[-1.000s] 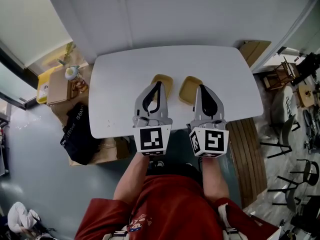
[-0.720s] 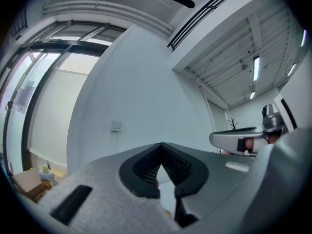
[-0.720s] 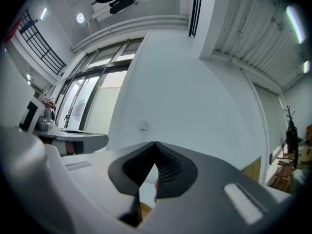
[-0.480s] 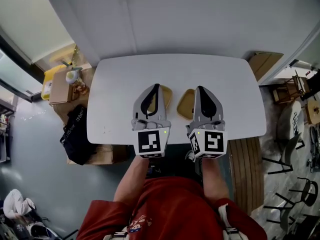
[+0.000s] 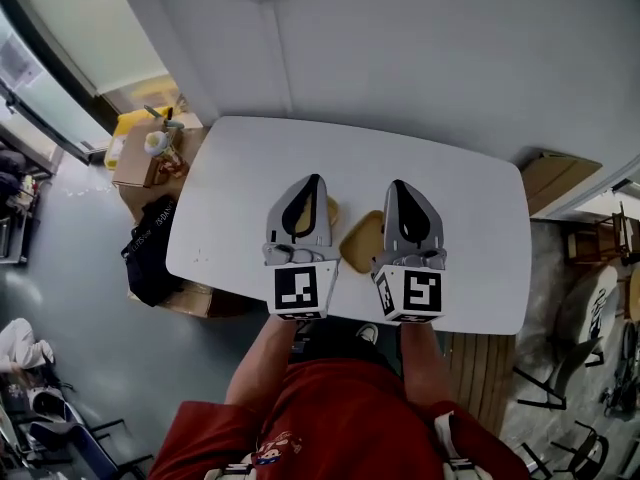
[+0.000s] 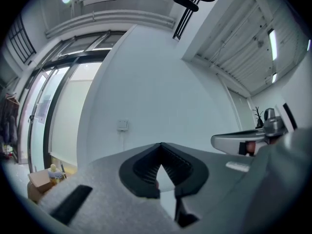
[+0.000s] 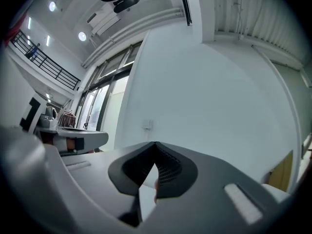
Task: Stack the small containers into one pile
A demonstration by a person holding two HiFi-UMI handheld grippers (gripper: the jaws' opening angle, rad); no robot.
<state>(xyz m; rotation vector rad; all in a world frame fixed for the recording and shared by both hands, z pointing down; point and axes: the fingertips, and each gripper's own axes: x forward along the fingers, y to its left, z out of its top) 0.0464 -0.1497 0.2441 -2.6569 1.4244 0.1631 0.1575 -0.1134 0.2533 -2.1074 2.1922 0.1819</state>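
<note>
In the head view two tan small containers lie on the white table (image 5: 240, 168). One container (image 5: 329, 211) shows only as a sliver beside my left gripper (image 5: 315, 179), which covers most of it. The other container (image 5: 361, 241) lies between the two grippers, partly hidden by my right gripper (image 5: 398, 184). Both grippers are held side by side above the table, pointing away from me, jaws shut and holding nothing. The left gripper (image 6: 160, 145) and right gripper (image 7: 155, 144) views look up at a white wall and ceiling; no container shows there.
Cardboard boxes (image 5: 140, 163) and a black bag (image 5: 148, 248) sit on the floor left of the table. A brown board (image 5: 553, 181) leans at the right. Chairs (image 5: 560, 388) stand at the lower right. A wall lies behind the table's far edge.
The head view has swung: the table now sits tilted and lower in the picture. The grippers keep their pose side by side, and the containers show less than before.
</note>
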